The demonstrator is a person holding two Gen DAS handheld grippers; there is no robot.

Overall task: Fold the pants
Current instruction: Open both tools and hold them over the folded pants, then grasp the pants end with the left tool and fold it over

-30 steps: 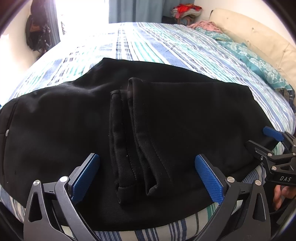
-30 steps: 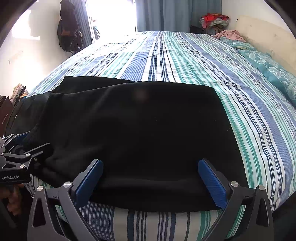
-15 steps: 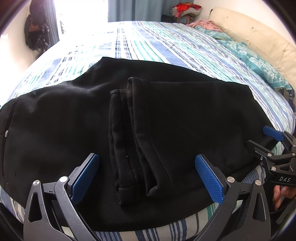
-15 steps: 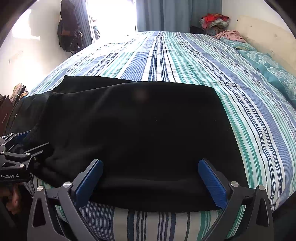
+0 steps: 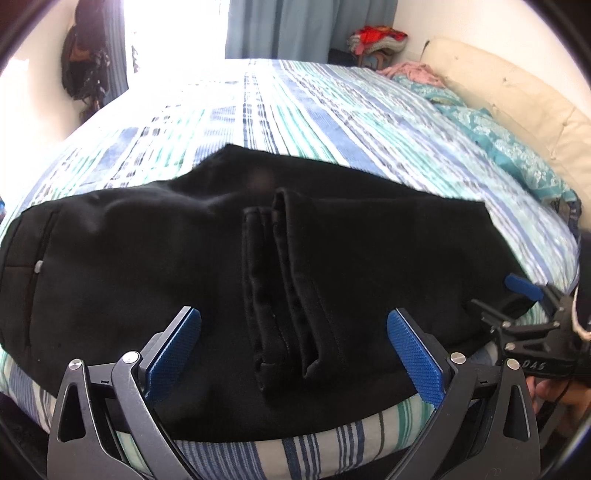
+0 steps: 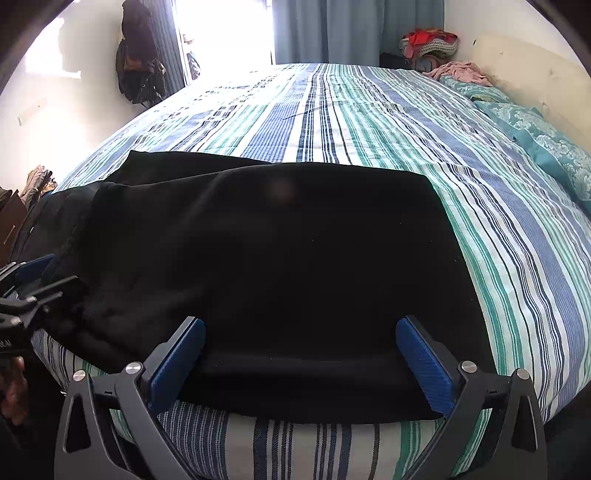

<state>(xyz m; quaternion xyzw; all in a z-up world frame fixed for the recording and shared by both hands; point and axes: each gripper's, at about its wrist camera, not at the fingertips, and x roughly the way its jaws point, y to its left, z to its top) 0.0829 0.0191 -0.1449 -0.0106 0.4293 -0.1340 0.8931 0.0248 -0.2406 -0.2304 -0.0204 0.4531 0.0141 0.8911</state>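
Black pants (image 5: pixel 147 258) lie folded across the near edge of a striped bed (image 5: pixel 295 103), leg cuffs (image 5: pixel 284 295) lying on top near the middle. My left gripper (image 5: pixel 293 347) stands open just above the near edge of the pants, cuffs between its blue pads, nothing gripped. In the right wrist view the folded end of the pants (image 6: pixel 295 258) fills the middle, and my right gripper (image 6: pixel 301 363) is open over its near fold edge. The right gripper (image 5: pixel 528 314) shows at the far right of the left wrist view; the left gripper (image 6: pixel 26 291) shows at the left edge.
The striped sheet (image 6: pixel 369 118) stretches far beyond the pants. Teal pillows (image 6: pixel 546 140) and a cream headboard (image 5: pixel 517 96) line the right side. Clothes are piled (image 6: pixel 432 42) at the far corner by the curtains (image 6: pixel 354 29). A dark bag (image 6: pixel 138 70) hangs on the left wall.
The left wrist view has lifted slightly and blurred, so the pants sit a little lower. The right gripper and the pants have not visibly moved.
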